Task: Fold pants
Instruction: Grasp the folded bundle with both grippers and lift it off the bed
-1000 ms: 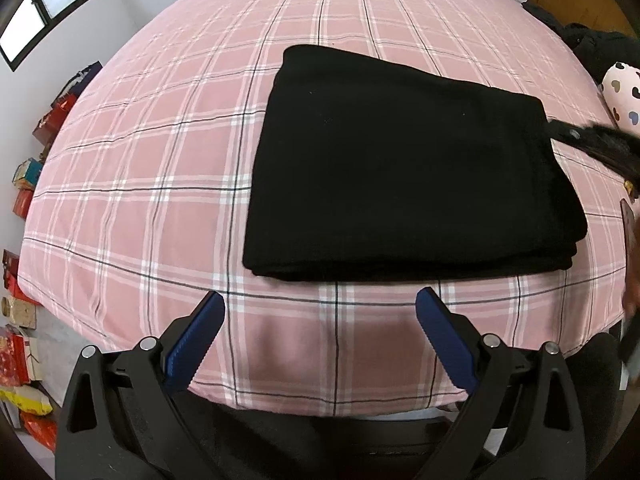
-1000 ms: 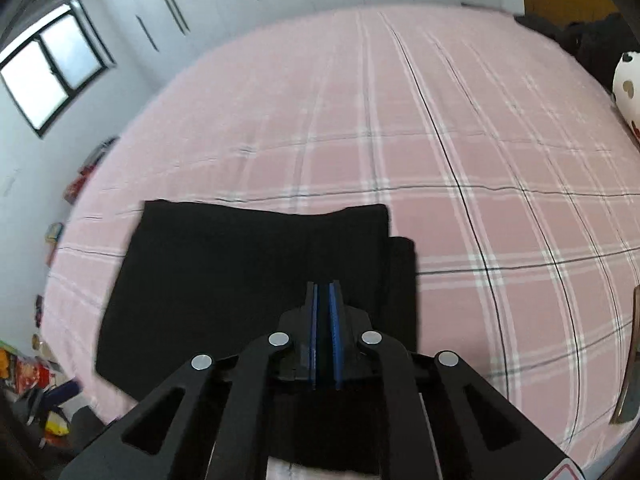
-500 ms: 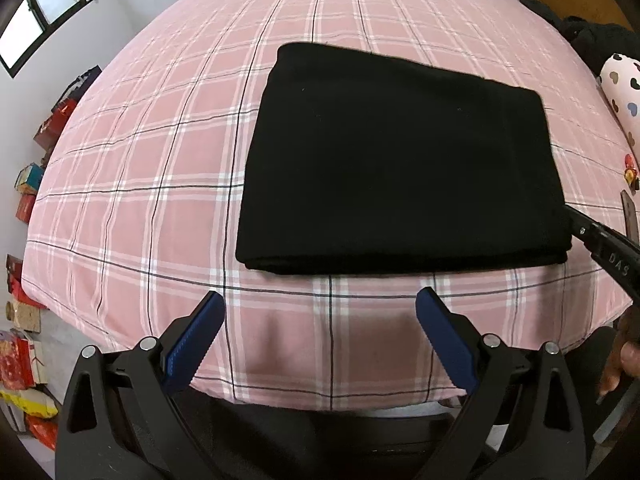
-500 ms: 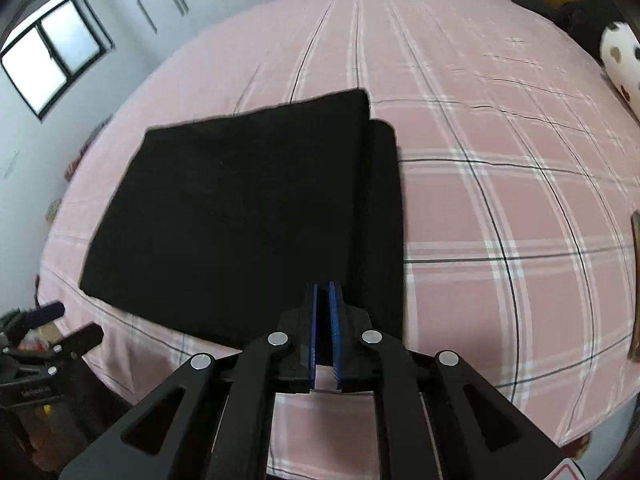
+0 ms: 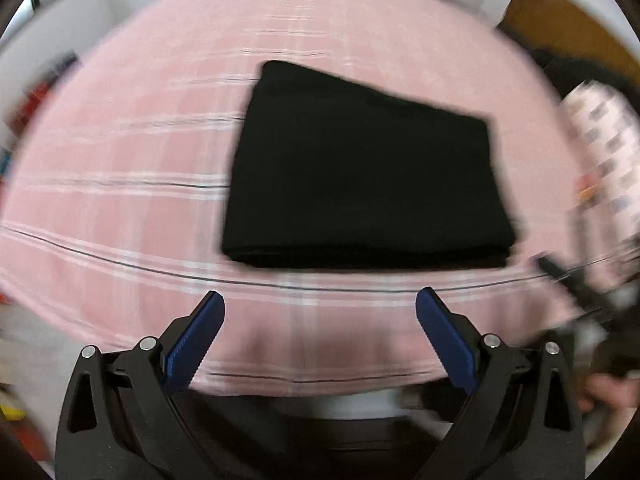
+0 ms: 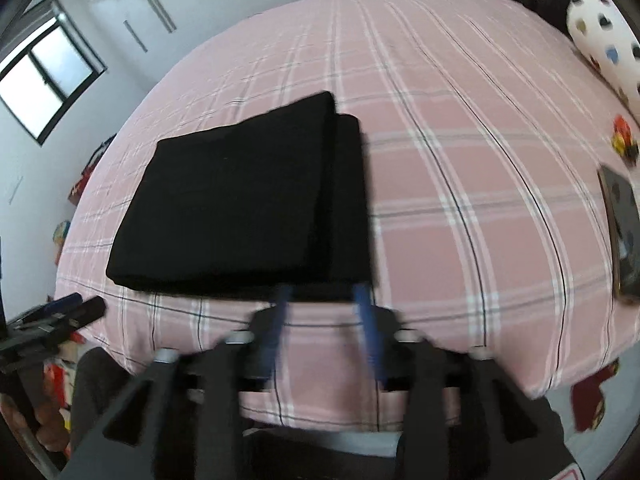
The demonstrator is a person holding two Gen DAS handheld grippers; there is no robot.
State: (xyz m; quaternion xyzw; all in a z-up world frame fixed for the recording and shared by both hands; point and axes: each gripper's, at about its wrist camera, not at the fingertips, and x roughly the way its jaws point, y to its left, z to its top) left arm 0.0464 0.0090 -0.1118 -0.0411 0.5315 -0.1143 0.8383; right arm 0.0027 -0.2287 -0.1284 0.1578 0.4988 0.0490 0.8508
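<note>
The black pants (image 5: pixel 360 172) lie folded into a flat rectangle on the pink plaid bed (image 5: pixel 120 184). In the right wrist view the same pants (image 6: pixel 240 204) show stacked layers along their right edge. My left gripper (image 5: pixel 320 308) hangs open over the bed's near edge, short of the pants, with nothing between its blue pads. My right gripper (image 6: pixel 324 300) is just in front of the pants' near right corner; its jaws are opening and nothing is between them. The right gripper also shows blurred at the right edge of the left wrist view (image 5: pixel 560 276).
A spotted white pillow (image 6: pixel 604 44) and a dark flat device (image 6: pixel 622 232) lie on the bed's right side, with a small red toy (image 6: pixel 624 144) between them. Boxes and clutter (image 6: pixel 60 364) stand on the floor to the left. A window (image 6: pixel 44 80) is in the left wall.
My right gripper drew back off the pants toward the bed's near edge and its jaws parted. The left gripper lifted and tilted slightly, staying open. The pants lie still.
</note>
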